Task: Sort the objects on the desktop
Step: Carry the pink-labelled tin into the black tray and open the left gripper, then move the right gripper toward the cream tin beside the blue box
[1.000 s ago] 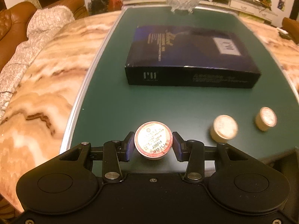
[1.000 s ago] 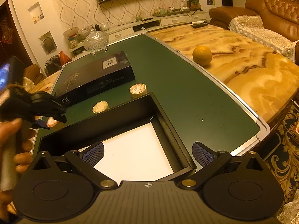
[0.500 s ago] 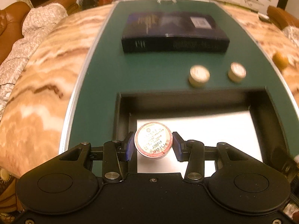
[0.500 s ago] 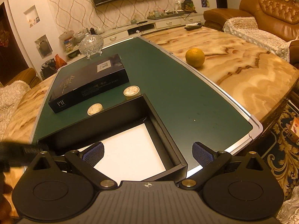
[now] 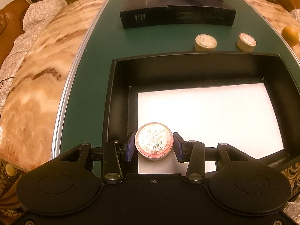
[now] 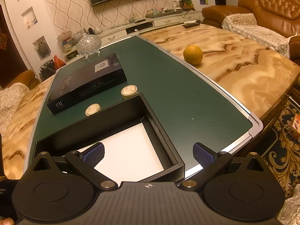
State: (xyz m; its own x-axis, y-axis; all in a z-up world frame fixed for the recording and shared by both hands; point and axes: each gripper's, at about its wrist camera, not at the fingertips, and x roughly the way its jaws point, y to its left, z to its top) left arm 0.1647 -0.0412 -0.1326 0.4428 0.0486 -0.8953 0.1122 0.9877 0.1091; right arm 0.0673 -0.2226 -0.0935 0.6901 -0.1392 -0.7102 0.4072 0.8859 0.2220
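Observation:
My left gripper (image 5: 154, 146) is shut on a small round tin with a red-and-white label (image 5: 153, 140) and holds it above the near-left corner of the open black box (image 5: 187, 60), over its white floor. Two more round tins (image 5: 205, 42) (image 5: 246, 41) stand on the green mat just beyond the box; they also show in the right wrist view (image 6: 92, 109) (image 6: 129, 91). My right gripper (image 6: 148, 153) is open and empty, hovering over the near right part of the black box (image 6: 161, 127).
A closed dark flat box (image 5: 176, 9) (image 6: 86, 82) lies behind the tins. An orange (image 6: 193, 54) (image 5: 289, 36) sits on the marble table right of the green mat (image 6: 178, 86). A glass bowl (image 6: 89, 44) stands at the far end.
My left gripper has carried the tin back from the mat and now holds it lower over the black box's near-left corner. The right gripper has hardly moved.

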